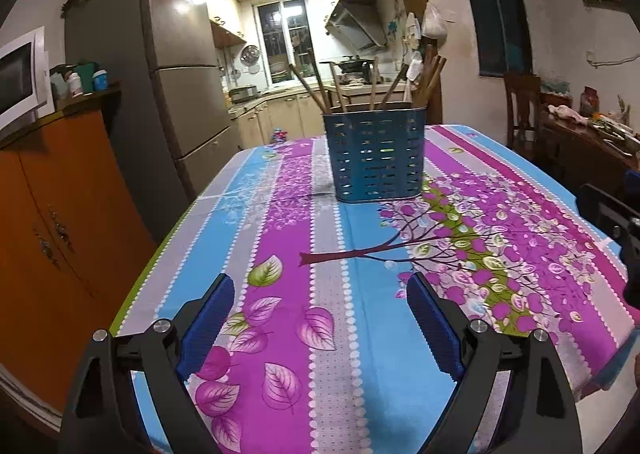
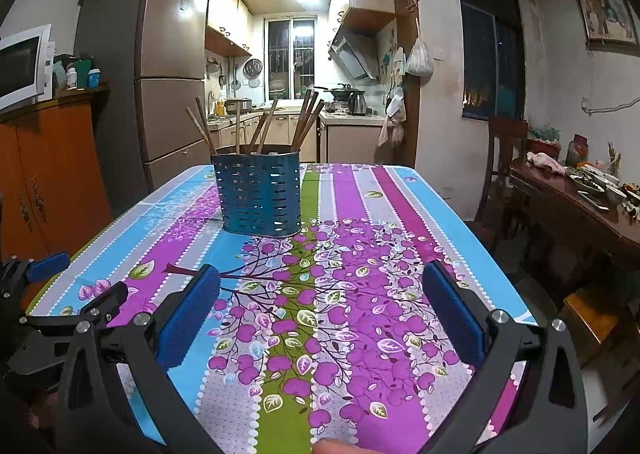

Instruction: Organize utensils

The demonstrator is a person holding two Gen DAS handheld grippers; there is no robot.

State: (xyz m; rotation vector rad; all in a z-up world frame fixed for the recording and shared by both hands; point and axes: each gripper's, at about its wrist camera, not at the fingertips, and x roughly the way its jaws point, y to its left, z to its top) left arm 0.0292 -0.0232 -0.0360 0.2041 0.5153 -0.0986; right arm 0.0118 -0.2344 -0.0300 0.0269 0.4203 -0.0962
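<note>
A blue perforated utensil holder [image 1: 375, 154] stands upright on the flowered tablecloth [image 1: 304, 266], far from me. Several wooden chopsticks [image 1: 316, 84] stick out of it, leaning both ways. It also shows in the right wrist view [image 2: 259, 193] with its chopsticks [image 2: 264, 126]. My left gripper [image 1: 320, 286] is open and empty above the near part of the table. My right gripper [image 2: 320, 282] is open and empty too, over the near edge. The left gripper shows at the left edge of the right wrist view [image 2: 48, 266].
An orange cabinet [image 1: 52, 222] with a microwave [image 2: 22, 64] stands left of the table, a fridge [image 1: 168, 66] behind it. A dark wooden table [image 2: 576, 202] with dishes and a chair [image 2: 504, 158] stand to the right. The kitchen lies beyond.
</note>
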